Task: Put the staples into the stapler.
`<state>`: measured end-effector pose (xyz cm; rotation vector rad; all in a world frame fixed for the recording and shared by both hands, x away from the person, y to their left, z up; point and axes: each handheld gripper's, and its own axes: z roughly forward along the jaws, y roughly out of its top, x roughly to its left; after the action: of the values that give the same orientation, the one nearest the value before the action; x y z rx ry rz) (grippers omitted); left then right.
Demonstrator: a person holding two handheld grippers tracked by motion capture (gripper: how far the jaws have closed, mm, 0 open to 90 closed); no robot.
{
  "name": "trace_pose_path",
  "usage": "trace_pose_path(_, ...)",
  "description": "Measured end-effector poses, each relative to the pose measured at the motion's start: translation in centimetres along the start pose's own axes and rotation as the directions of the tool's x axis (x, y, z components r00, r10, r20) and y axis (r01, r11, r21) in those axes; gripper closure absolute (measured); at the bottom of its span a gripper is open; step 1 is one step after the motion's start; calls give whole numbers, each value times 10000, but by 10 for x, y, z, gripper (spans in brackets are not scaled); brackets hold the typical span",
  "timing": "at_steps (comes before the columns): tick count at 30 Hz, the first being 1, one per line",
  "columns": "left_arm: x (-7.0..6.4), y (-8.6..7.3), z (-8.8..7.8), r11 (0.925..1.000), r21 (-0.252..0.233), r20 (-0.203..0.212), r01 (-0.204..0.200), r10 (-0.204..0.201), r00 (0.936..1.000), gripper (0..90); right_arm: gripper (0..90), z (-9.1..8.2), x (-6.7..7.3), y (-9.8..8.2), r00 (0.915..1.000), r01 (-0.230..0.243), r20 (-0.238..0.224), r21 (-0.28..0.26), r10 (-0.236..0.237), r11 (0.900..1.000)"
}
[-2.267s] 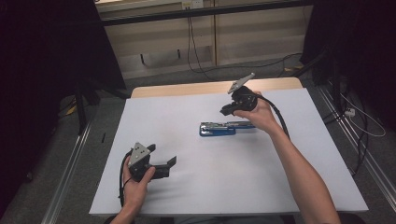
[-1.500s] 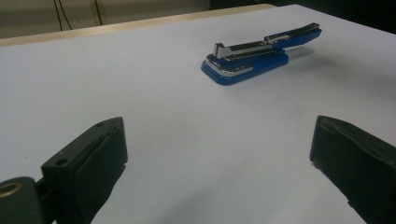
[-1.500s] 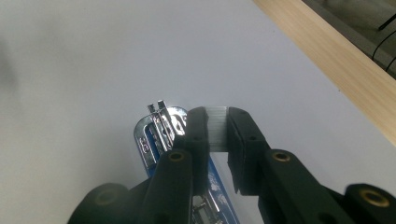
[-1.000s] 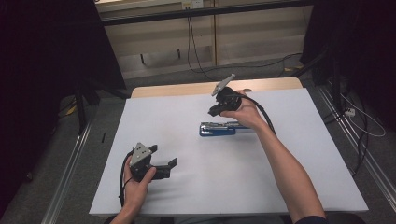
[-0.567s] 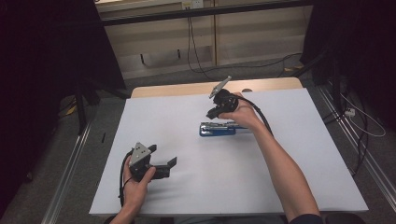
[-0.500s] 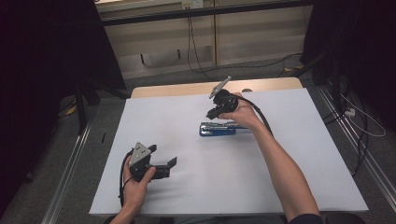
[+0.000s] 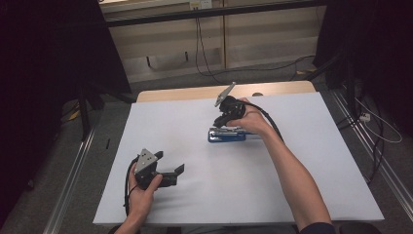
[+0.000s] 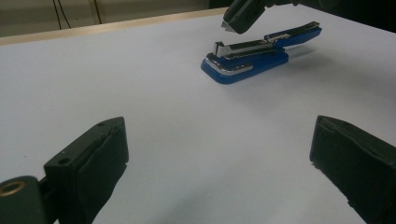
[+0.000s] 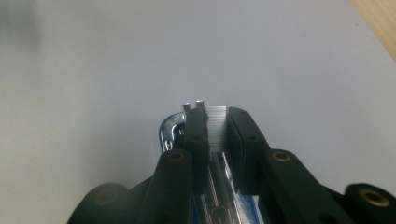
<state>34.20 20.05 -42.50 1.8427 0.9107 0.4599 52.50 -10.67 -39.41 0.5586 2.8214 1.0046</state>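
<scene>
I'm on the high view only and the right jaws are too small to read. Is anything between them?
Observer: Yes. In the right gripper view, the right gripper is shut on a silvery strip of staples.
Operator: Is the stapler open for it?
Observer: The left gripper view shows the blue stapler with its top swung back and the metal channel bare. The right gripper's tip hangs above the channel's front end, with a gap between them.
Operator: And my left jaws?
Observer: The left gripper is open, with only white table between its jaws.
</scene>
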Motion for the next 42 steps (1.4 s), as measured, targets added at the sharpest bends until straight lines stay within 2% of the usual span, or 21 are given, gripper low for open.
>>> trace_pose_path(2,1,0,0,10000,37,-8,-71,71,10000,46,794,1,0,1,9999,90,-146,-54,-91,9999)
trace_pose_path(3,0,0,0,10000,19,-4,24,-24,10000,46,794,1,1,1,9997,92,-223,-40,-93,9999)
trace_pose_path(12,1,0,0,10000,-16,-7,-36,36,10000,46,794,7,4,3,9971,565,-518,158,-556,9983)
trace_pose_path(17,0,0,0,10000,33,13,-28,28,10000,46,794,10,5,2,9952,878,-465,240,-866,9958)
trace_pose_path(42,0,0,0,10000,31,46,-24,24,10000,46,794,15,4,0,9876,1530,-420,456,-1511,9872)
